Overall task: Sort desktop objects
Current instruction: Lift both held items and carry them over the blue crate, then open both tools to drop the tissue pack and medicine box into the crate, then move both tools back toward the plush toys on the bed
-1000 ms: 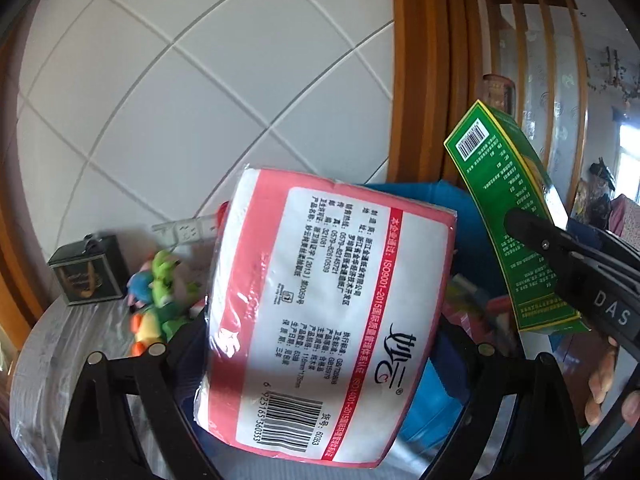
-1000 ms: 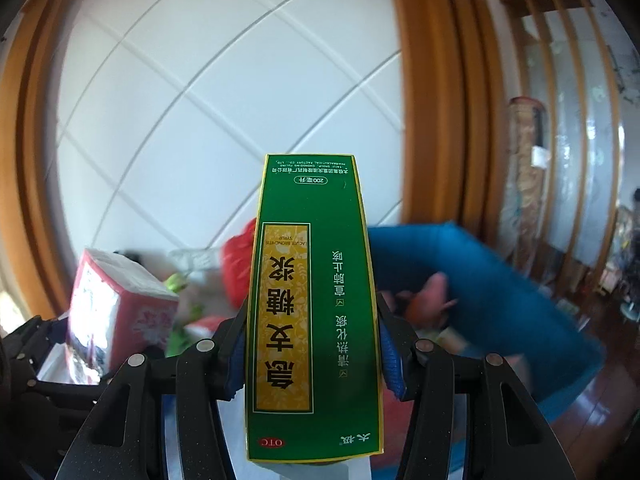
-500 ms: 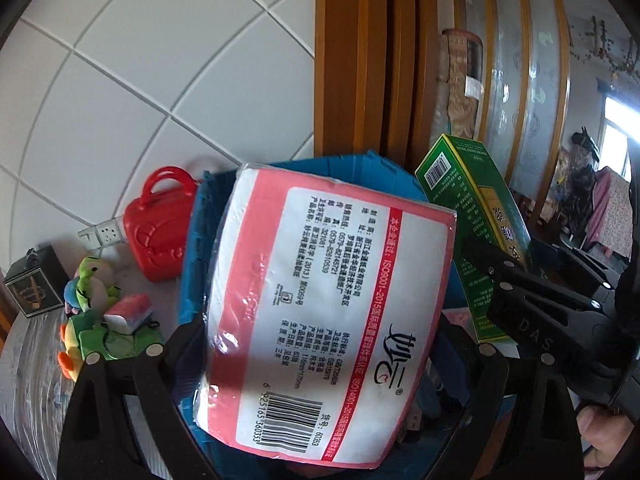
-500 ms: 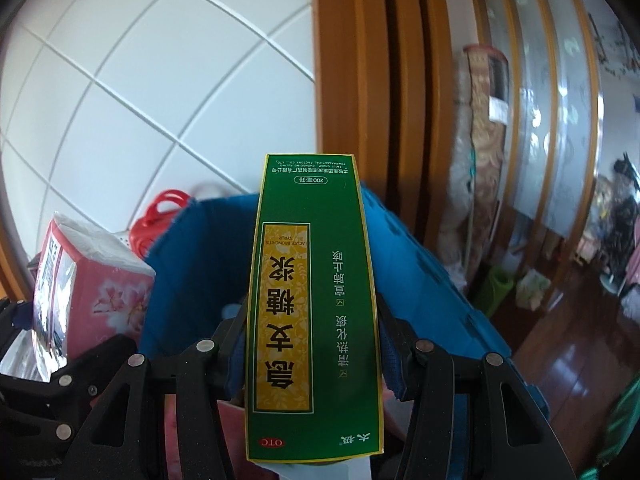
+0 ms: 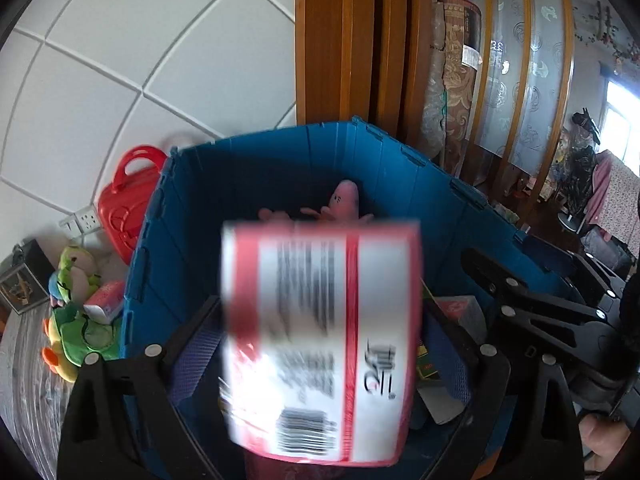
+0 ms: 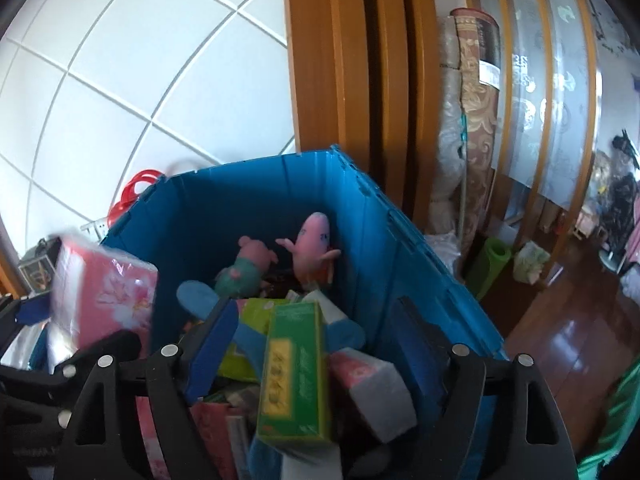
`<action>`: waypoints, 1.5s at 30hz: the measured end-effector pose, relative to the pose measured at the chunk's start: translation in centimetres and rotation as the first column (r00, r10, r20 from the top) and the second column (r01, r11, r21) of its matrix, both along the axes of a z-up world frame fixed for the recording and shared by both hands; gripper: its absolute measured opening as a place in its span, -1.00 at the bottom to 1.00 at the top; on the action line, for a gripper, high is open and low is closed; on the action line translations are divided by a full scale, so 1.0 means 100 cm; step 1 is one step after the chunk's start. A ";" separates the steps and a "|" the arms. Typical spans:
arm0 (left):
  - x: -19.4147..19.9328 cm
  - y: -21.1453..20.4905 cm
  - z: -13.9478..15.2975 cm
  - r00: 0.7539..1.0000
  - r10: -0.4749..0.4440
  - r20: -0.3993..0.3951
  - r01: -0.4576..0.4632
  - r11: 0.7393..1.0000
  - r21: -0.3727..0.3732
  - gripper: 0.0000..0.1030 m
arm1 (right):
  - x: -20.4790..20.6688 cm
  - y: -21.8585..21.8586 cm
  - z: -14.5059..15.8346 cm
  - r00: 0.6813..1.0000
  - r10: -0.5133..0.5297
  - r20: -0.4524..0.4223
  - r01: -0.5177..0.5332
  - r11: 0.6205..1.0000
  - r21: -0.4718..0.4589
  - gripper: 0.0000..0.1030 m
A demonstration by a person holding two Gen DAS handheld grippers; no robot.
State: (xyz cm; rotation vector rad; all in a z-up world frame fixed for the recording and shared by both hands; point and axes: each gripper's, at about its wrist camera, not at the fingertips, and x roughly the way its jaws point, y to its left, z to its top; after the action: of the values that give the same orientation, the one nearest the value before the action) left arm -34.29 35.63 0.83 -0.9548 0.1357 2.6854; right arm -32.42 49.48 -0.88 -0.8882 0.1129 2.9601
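Both grippers hang over a blue plastic crate (image 5: 280,152) (image 6: 248,184). My left gripper (image 5: 320,352) is open; the pink-and-white tissue pack (image 5: 320,336) is motion-blurred between its spread fingers, free of them, over the crate. The pack also shows at the left in the right wrist view (image 6: 104,292). My right gripper (image 6: 312,348) is open; the green medicine box (image 6: 294,372) lies loose below it among the crate's contents. Pink pig plush toys (image 6: 312,244) lie at the crate's far end.
A red toy case (image 5: 128,196), green and yellow plush toys (image 5: 76,312), a small pink pack (image 5: 106,300) and a dark box (image 5: 24,280) sit on the table left of the crate. A tiled wall and wooden door frame stand behind.
Both grippers have opened over the crate. The tissue pack has left the left fingers and is dropping; the green box has left the right fingers and lies in the crate.
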 end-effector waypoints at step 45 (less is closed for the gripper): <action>0.102 -0.293 -0.014 0.928 0.372 -0.012 -0.362 0.910 0.203 0.88 | 0.085 -0.200 0.026 0.957 0.278 -0.081 -0.277 0.960 0.033 1.00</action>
State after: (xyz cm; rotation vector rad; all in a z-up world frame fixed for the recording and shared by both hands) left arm -24.09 6.31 -0.53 -0.9277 -0.3296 2.9901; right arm -23.92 29.45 1.73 -0.8383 -0.0457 3.2522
